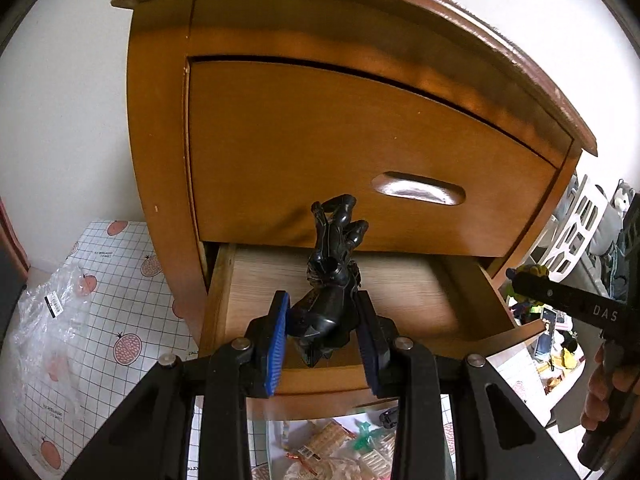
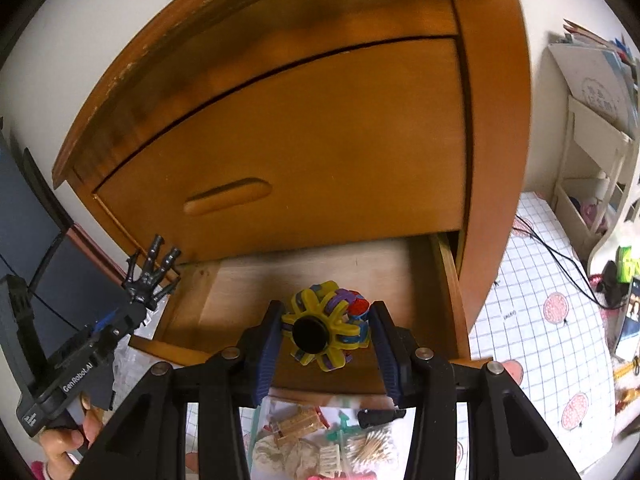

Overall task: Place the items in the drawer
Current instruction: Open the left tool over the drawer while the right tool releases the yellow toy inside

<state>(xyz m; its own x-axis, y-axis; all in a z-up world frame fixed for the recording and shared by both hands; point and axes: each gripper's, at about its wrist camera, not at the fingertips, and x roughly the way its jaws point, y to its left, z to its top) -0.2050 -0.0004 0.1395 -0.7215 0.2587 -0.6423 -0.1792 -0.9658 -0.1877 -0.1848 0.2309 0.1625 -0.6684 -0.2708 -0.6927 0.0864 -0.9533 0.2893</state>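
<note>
My left gripper is shut on a black toy hand whose fingers point up at the cabinet front, held over the open lower drawer. In the right wrist view that same black toy hand shows at the left, at the drawer's left corner. My right gripper is shut on a yellow, purple and red toy ball above the front part of the open drawer. The drawer's pale wood floor looks bare where visible.
The wooden bedside cabinet has a shut upper drawer with a recessed handle. Below the drawer front lies a tray of small loose items. A gridded floor mat and a plastic bag lie left; white shelves stand right.
</note>
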